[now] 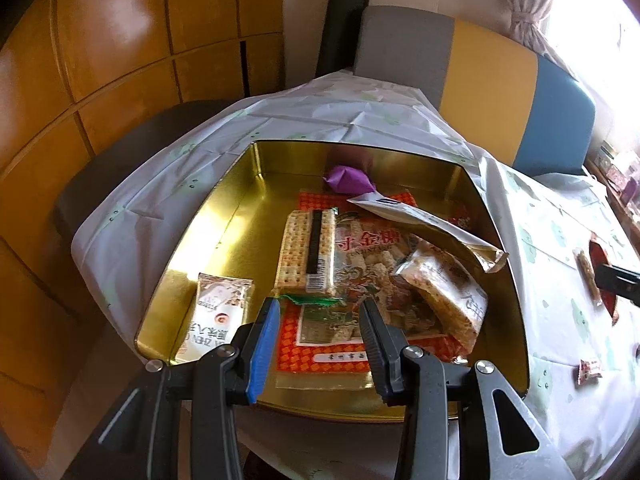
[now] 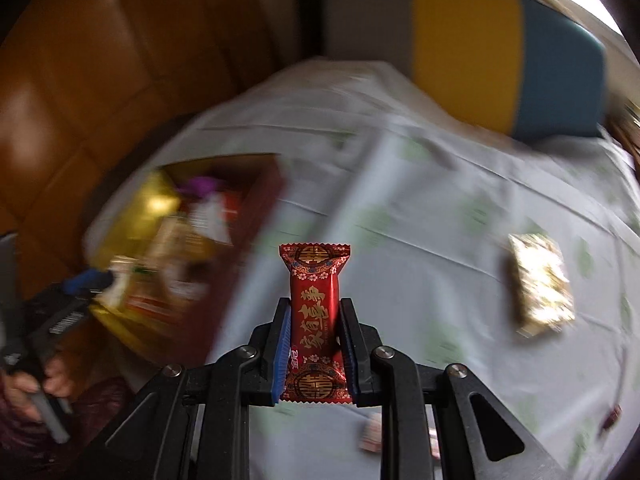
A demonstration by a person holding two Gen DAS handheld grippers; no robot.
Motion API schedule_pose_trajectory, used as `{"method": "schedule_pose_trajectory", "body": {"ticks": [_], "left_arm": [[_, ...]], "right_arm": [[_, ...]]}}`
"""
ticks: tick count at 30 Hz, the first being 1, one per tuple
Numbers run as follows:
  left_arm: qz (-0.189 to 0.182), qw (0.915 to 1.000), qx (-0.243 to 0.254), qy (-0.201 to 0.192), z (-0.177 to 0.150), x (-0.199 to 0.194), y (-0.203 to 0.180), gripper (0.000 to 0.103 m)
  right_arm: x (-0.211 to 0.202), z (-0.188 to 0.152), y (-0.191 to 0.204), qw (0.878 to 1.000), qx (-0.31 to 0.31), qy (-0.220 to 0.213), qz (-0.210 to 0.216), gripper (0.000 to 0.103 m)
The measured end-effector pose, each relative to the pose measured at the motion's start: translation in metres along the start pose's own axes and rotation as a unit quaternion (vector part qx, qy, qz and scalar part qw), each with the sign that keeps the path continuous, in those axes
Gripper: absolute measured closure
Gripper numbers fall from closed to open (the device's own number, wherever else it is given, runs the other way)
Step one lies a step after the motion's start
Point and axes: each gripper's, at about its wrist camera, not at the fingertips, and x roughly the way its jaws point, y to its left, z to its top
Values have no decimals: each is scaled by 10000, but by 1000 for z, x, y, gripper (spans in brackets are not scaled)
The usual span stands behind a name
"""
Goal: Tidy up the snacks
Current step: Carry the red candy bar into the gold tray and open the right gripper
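Gold metal lines the open tin [image 1: 224, 220] that fills the middle of the left wrist view, sitting on a pale tablecloth [image 1: 360, 116] with faint green prints. Inside it lie a cracker packet [image 1: 306, 254] near the centre, a large red-and-orange candy bag [image 1: 360, 280] under it, a purple wrapped sweet [image 1: 348, 180] toward the far wall, a long silver sachet [image 1: 424, 220] leaning over the right rim, a clear-wrapped rice bar [image 1: 444, 292] at lower right and a beige sachet [image 1: 216, 312] at lower left. At the bottom of that frame the left gripper [image 1: 318, 316] hangs over the tin's near edge with its jaws spread wide and nothing between them. In the blurred right wrist view, the right gripper [image 2: 314, 320] is closed on a red snack packet with gold characters [image 2: 316, 304], held upright at lower centre above the cloth, with the tin [image 2: 132, 208] at middle left and a gold foil packet [image 2: 540, 284] on the cloth at right.
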Motion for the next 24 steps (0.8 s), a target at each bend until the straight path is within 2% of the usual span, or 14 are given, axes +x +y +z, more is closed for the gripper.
{"method": "schedule_pose_trajectory", "body": {"ticks": [7,11,15,18,21,24], "left_arm": [[188,9994,-292,-81,6,-1,25,61],[360,9977,-555,-136,10,-2,46,61],[457,9963,-711,-132,12,0,59,61],[474,9961,-737,-114,11,2,62,61],[467,9964,-703,-85,10,4,60,61],[450,9967,-667,-77,9,6,58,61]], "right_arm": [[21,19,80,9946,-585,63,861,80],[40,19,118,9895,-892,239,1111,80],[66,14,144,9848,-1110,505,1235,78],[84,9,154,9841,-1179,699,1129,77],[90,4,150,9839,-1102,820,1146,72],[87,2,144,9849,-1027,815,1134,72]]}}
